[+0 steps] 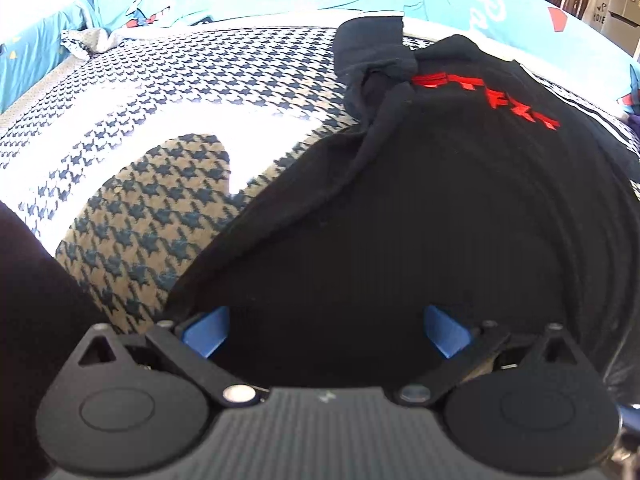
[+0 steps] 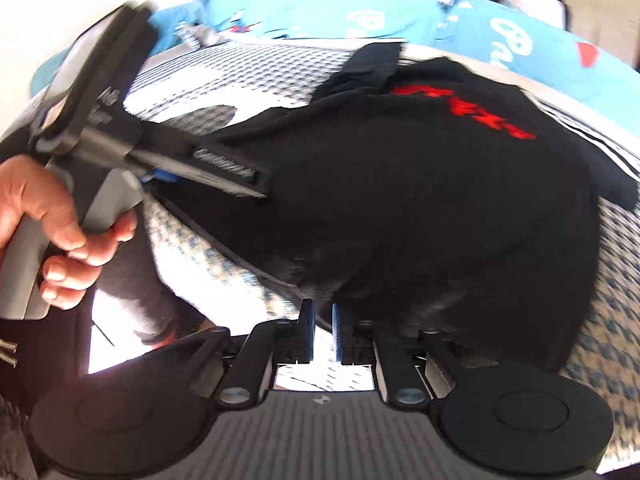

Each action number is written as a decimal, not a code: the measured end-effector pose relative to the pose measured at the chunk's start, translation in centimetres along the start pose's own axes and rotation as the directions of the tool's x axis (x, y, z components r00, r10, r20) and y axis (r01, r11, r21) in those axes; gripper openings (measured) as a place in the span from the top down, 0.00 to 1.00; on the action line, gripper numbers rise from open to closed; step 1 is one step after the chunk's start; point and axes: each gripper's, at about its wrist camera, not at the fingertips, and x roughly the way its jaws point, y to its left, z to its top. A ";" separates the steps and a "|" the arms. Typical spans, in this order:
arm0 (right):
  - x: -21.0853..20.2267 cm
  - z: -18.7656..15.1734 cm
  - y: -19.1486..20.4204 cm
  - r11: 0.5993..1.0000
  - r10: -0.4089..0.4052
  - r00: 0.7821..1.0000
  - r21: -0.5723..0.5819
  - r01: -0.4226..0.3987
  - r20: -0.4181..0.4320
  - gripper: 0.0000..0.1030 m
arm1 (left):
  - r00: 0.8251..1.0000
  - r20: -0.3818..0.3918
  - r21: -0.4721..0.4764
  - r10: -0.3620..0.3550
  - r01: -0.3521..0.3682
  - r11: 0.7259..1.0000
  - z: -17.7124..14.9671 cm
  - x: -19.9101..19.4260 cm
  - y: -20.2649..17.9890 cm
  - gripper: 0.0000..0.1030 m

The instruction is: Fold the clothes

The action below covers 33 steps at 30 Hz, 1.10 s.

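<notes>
Black cloth of the garment [image 1: 420,208] lies between the wide-apart blue pads of the left claw [image 1: 326,332]; this claw is open and pinches nothing. The garment, with red letters [image 1: 492,98], rests bunched on the houndstooth bed cover [image 1: 168,92]. The right claw [image 2: 323,334], at the garment's near hem, is almost closed with nothing between its pads. I think the hem may slip away, because neither claw grips it. A hand [image 2: 52,236] holds the left claw's handle, tilted down toward the garment.
</notes>
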 end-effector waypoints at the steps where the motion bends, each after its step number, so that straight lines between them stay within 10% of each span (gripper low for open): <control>1: -0.4 0.0 -0.6 0.999 -0.024 1.000 0.040 0.024 0.000 0.91 | 1.000 -0.001 -0.005 0.001 -0.001 1.000 0.0 0.0 0.1 0.00; 12: -3.0 -1.9 -6.9 0.889 -0.309 0.944 0.318 0.329 -0.111 0.79 | 1.000 -0.010 -0.021 0.014 -0.015 1.000 0.4 0.5 0.0 0.00; 24: -0.1 -3.1 -11.3 0.844 -0.206 0.970 0.479 0.243 -0.129 0.60 | 1.000 0.002 -0.022 0.005 -0.005 1.000 0.0 0.4 0.3 0.00; 29: -0.6 -3.7 -11.0 0.840 -0.211 0.972 0.490 0.235 -0.105 0.94 | 1.000 0.003 -0.025 0.005 -0.005 1.000 0.1 0.2 0.4 0.00; 33: -2.1 -3.7 -10.2 0.838 -0.254 0.961 0.473 0.274 -0.105 0.96 | 1.000 -0.003 -0.023 -0.002 0.002 1.000 0.0 0.1 0.3 0.00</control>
